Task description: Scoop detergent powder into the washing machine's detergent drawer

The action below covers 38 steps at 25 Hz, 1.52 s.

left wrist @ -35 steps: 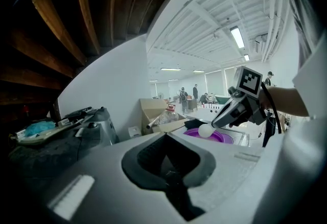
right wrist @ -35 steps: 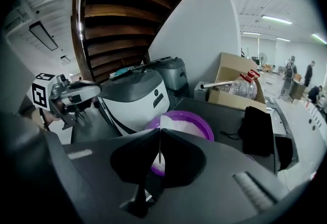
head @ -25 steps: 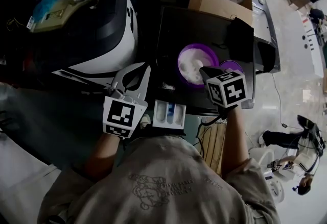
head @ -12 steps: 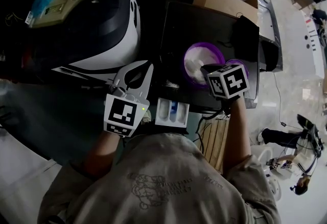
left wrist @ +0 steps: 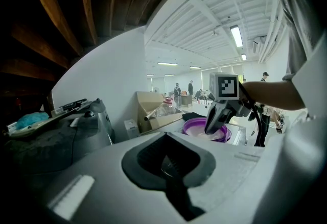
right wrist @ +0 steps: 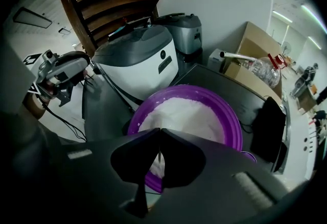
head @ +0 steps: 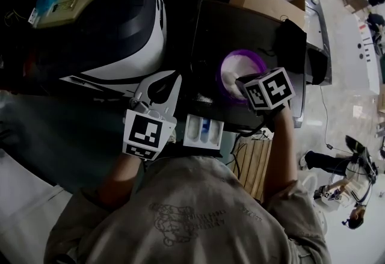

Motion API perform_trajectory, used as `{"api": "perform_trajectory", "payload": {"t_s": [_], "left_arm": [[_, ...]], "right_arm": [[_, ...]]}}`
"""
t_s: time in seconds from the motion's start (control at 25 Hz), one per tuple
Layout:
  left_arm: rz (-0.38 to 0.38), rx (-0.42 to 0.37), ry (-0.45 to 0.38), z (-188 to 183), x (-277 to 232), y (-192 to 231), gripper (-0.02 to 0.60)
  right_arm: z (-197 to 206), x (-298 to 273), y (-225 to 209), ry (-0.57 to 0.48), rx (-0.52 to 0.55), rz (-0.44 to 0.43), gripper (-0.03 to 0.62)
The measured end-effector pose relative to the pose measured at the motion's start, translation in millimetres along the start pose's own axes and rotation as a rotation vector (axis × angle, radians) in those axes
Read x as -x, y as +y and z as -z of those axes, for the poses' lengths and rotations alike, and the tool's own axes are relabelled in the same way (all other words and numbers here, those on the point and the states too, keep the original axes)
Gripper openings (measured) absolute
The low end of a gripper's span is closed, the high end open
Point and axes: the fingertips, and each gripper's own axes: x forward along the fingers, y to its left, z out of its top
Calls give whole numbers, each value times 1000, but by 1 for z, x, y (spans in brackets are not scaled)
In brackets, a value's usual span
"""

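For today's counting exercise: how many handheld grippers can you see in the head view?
2. The left gripper sits beside the white detergent drawer. The right gripper reaches over the purple bowl of powder. None seems hidden.

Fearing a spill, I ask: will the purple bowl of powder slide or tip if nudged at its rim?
The purple bowl looks wide and low, so tipping seems unlikely. On the smooth dark top it may slide. The loose white powder probably steadies it but could spill.
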Motion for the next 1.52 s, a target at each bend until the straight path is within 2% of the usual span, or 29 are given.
{"api": "perform_trajectory", "payload": {"t_s": [0.32,0.6,0.72,0.84,1.04,1.28,1.52], "left_arm": [[-6,5,3,4,5,6,0],[0,8,4,5,6,5,0],[5,9,3,6,7,3,0],[11,6,1,5,7,0,0],[20,0,-1,5,8,-2,0],[28,-11,-4,3,11,-5,0],[37,-22,-6,1,14,-10,0]], "right_arm": [[-7,0,16,-29,-33,-99,35],[-15,9,17,-129,-147,-190,35],[-18,17,14,-175,-212,-200,35],[-22,28,12,-244,-287,-230,35],[-28,36,12,-382,-414,-350,35],[-29,44,11,-486,-542,-426,35],[-35,60,20,-622,-670,-591,35]]}}
